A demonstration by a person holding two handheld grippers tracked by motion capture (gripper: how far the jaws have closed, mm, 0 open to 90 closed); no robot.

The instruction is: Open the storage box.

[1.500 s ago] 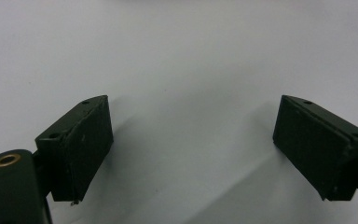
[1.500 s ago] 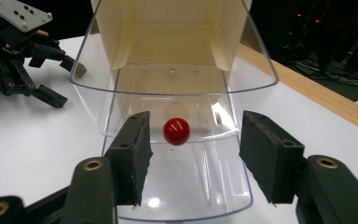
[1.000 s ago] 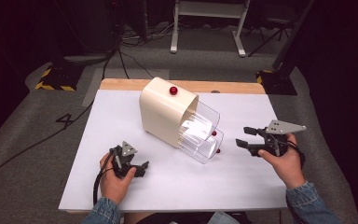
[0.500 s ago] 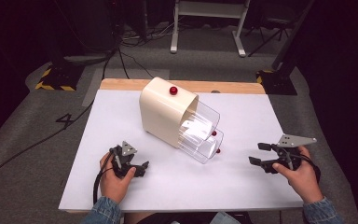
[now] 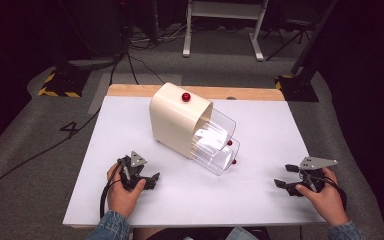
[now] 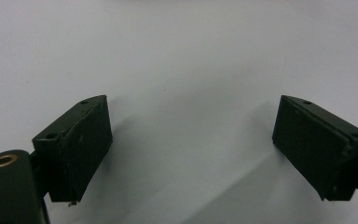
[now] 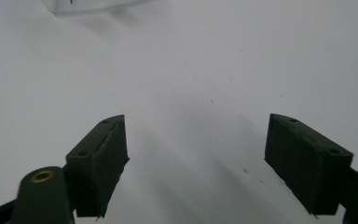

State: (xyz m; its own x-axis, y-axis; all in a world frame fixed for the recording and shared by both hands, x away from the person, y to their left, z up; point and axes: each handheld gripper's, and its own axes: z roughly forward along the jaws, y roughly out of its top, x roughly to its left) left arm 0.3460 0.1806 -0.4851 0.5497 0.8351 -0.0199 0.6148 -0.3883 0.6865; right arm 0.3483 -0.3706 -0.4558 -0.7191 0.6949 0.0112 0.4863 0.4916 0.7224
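High view: cream plastic dispenser with clear drawers (image 5: pixel 180 122) sits mid-table, angled, its see-through end toward the person's right.
Handling: rigid, probably light and hollow; the clear walls look slick and could crack under a hard pinch, so the cream shell's edges seem the safer hold.
Knobs: small red ball knob (image 5: pixel 185 96) on top, more red ones by the clear fronts, likely the pull points.
Left gripper (image 6: pixel 193 144): jaws wide apart, empty, low over the sheet near the front edge.
Right gripper (image 7: pixel 196 161): jaws spread too, nothing between, well clear of the dispenser.
Surface: white tabletop (image 5: pixel 260 200), smooth, wooden strip at the back.
Room: dark, grey floor (image 5: pixel 30 150), cables, stand legs behind.
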